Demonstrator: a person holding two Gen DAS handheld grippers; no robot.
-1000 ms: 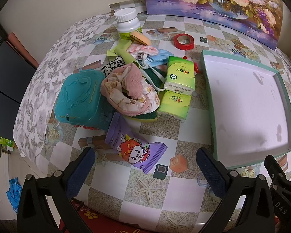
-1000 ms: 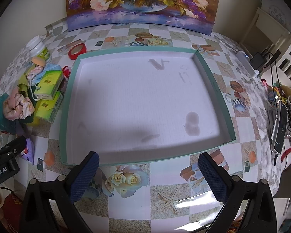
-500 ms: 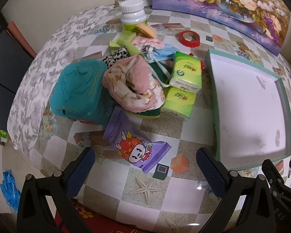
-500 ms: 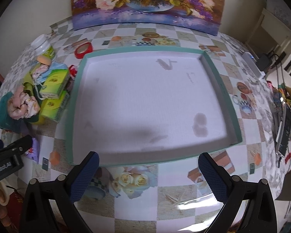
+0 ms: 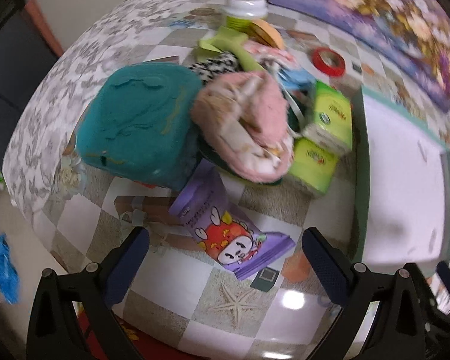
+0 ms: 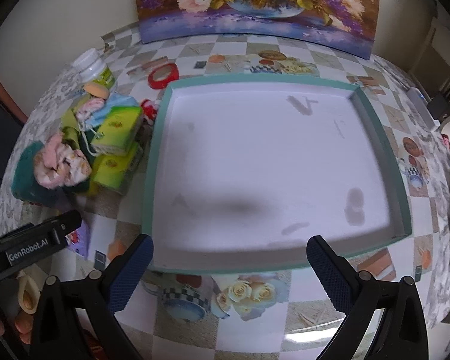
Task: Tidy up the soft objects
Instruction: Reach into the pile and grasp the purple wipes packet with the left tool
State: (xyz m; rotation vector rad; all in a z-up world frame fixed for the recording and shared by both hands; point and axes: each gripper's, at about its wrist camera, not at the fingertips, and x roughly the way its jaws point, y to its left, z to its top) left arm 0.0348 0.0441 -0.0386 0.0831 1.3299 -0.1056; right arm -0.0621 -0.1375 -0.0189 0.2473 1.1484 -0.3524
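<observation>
Surface: checkered table point(image 6: 255, 324), painting point(image 6: 255, 3) against the wall.
Tray point(image 6: 402, 198): empty, beside the pile, likely the destination.
Soft pile point(image 5: 246, 126): cloth, teal cushion point(image 5: 135, 126), tissue packs point(image 5: 330, 117) heaped left of tray.
Left gripper point(image 5: 225, 267): jaws wide, nothing held, facing the purple pack point(image 5: 225, 237).
Right gripper point(image 6: 229, 270): spread, idle at tray's near edge.

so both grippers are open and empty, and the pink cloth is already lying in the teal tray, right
Not quite. The pink cloth is not in the teal tray; it sits on the pile left of the tray, beside the green tissue packs. The right wrist view shows the tray holding nothing. The rest stands: the left gripper and right gripper are both open and empty.
</observation>
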